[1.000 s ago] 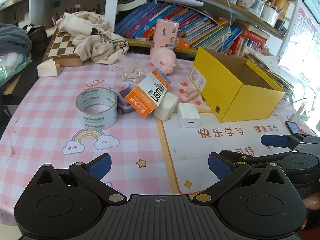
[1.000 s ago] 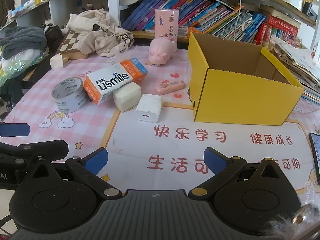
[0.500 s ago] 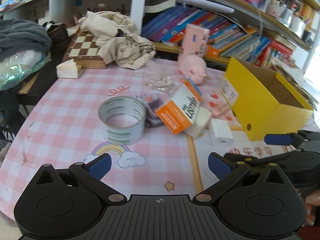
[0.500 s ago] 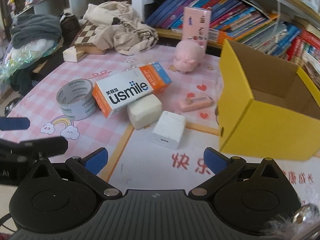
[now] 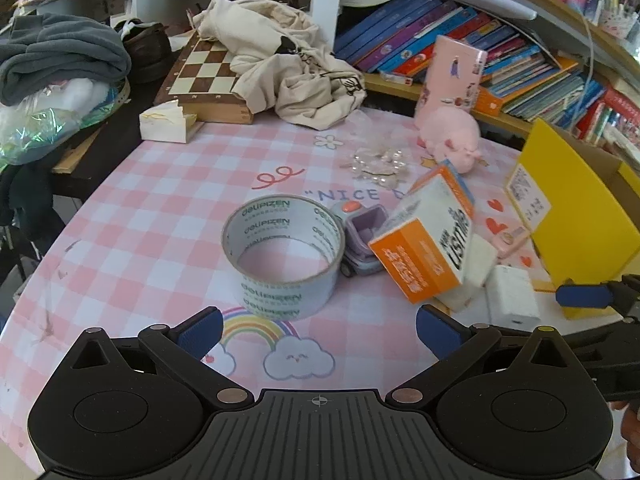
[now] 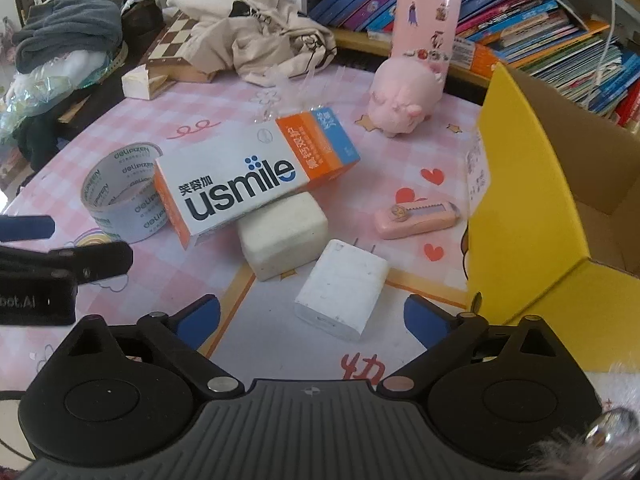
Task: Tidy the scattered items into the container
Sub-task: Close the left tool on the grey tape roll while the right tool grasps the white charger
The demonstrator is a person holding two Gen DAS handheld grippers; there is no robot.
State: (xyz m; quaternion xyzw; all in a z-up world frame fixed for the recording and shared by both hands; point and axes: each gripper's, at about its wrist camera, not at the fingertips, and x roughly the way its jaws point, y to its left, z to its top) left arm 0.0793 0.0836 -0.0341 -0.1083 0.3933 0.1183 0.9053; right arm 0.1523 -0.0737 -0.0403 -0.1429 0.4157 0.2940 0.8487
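My left gripper (image 5: 318, 330) is open and empty, just short of a tape roll (image 5: 283, 255) on the pink checked mat. My right gripper (image 6: 310, 322) is open and empty, with a white charger (image 6: 342, 290) lying between its fingertips. An orange and white usmile box (image 6: 256, 178) leans on a cream block (image 6: 282, 234). A pink utility knife (image 6: 416, 218) lies beside the open yellow box (image 6: 528, 216) at the right. A purple toy car (image 5: 362, 240) sits behind the tape. A pink pig (image 6: 402, 98) stands further back.
A chessboard (image 5: 204, 76) and beige cloth (image 5: 288, 72) lie at the back left. Bookshelves (image 5: 500, 64) run along the back. A pink carton (image 6: 426, 20) stands behind the pig. Clear beads (image 5: 378, 164) lie mid-table. The table edge falls off at the left.
Both grippers have moved forward and left towards the items. The tape roll now sits close before the left gripper and the charger between the right fingertips. Both stay open.
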